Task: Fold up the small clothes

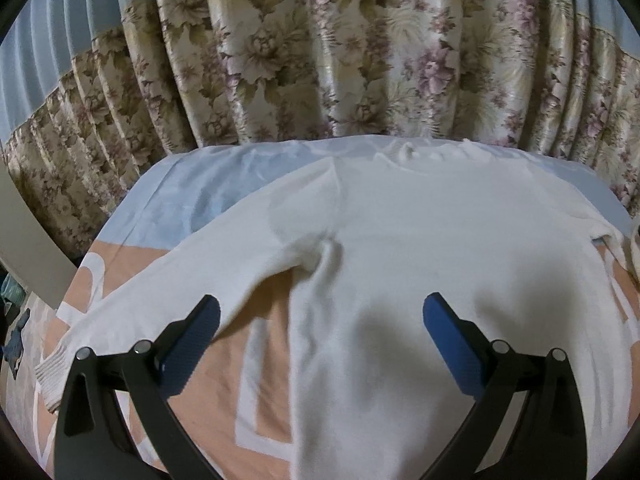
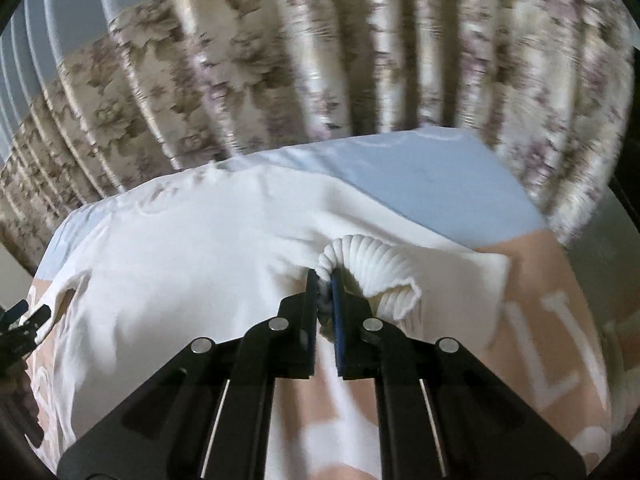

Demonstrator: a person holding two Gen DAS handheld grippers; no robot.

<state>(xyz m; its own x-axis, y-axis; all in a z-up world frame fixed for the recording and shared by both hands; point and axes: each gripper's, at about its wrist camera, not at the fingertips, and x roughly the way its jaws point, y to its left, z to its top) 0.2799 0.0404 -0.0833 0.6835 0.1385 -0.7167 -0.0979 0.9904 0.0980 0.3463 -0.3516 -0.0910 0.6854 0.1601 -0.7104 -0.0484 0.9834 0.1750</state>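
A white long-sleeved sweater [image 1: 420,248] lies face down and spread on the bed, collar towards the curtain. Its left sleeve [image 1: 160,292] stretches out to the left, ending in a ribbed cuff [image 1: 50,376]. My left gripper [image 1: 320,312] is open and empty, hovering over the sweater's lower body. In the right wrist view the sweater [image 2: 180,264] fills the middle. My right gripper [image 2: 325,280] is shut on the ribbed cuff [image 2: 368,264] of the right sleeve and holds it over the sweater's right side. The left gripper [image 2: 24,320] shows at the far left of that view.
The bed cover [image 1: 256,360] is peach with white letters, pale blue [image 1: 188,188] near the back. A flowered curtain [image 1: 320,60] hangs close behind the bed. A pale board [image 1: 24,248] stands at the left edge.
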